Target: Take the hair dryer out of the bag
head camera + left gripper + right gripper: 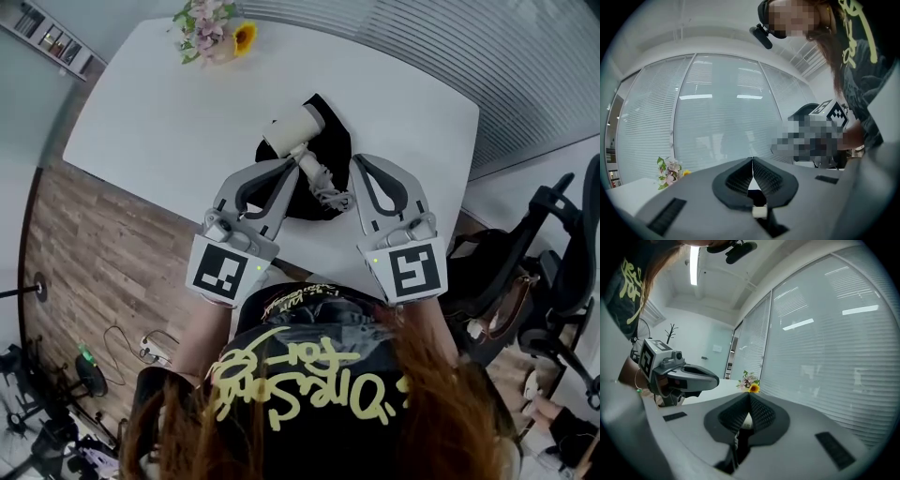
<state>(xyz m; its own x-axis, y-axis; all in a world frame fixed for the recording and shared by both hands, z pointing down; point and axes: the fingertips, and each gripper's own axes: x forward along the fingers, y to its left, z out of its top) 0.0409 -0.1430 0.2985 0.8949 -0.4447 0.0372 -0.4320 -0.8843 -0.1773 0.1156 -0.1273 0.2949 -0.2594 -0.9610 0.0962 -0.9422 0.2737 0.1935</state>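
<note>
My left fingers (740, 180) and right fingers (761, 416) sit clenched, seemingly empty, and the hair dryer (291, 131) looks only partly out of the black bag (333, 141).

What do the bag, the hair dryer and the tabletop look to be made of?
Bag: soft black cloth, matte; it slumps and creases.
Hair dryer: probably smooth cream plastic, with a slight sheen on its rounded barrel.
Table: hard, even white top, matte, perhaps laminate or painted board; cannot tell which.
</note>
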